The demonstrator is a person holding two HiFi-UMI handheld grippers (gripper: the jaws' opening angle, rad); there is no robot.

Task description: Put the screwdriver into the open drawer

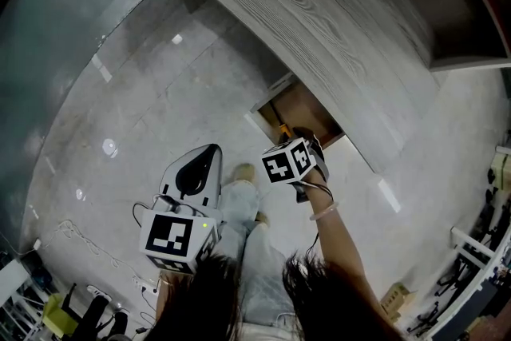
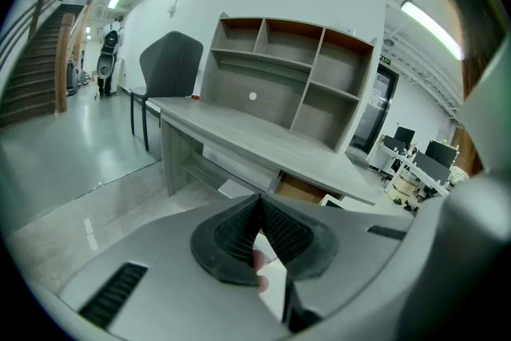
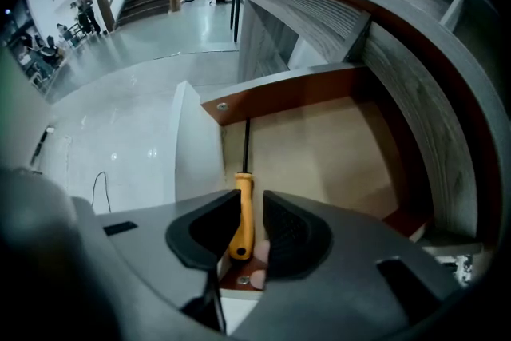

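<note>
- The right gripper (image 3: 251,202) hangs over the open drawer (image 3: 295,94) under the grey desk (image 1: 319,12), its jaws a little apart with the orange handle of the screwdriver (image 3: 243,189) between them
- The handle sits against the left pad while a strip of drawer floor shows between it and the right pad, so the tool looks loose rather than pinched; its dark shaft points away along one wall, inside the brown box
- Whether the handle already rests on the drawer floor cannot be told from these views
- The left gripper (image 2: 257,202) is over the pale floor (image 1: 160,92), well apart from the drawer, its ribbed pads meeting at the tips with nothing between them
- Judged from this, the step in hand is the let-go: the screwdriver appears to be within the drawer, close beside its wall
- Done well, the jaws would part a touch more before the gripper lifts, so that neither pad drags the handle up or rolls it
- The way out is best taken straight up and back toward the person, clear of the desk edge that overhangs the drawer's far part
- The risk is a snag: a handle caught on the left pad could tip the tool over the wall onto the floor
- The left gripper has no part in this and need not move
</note>
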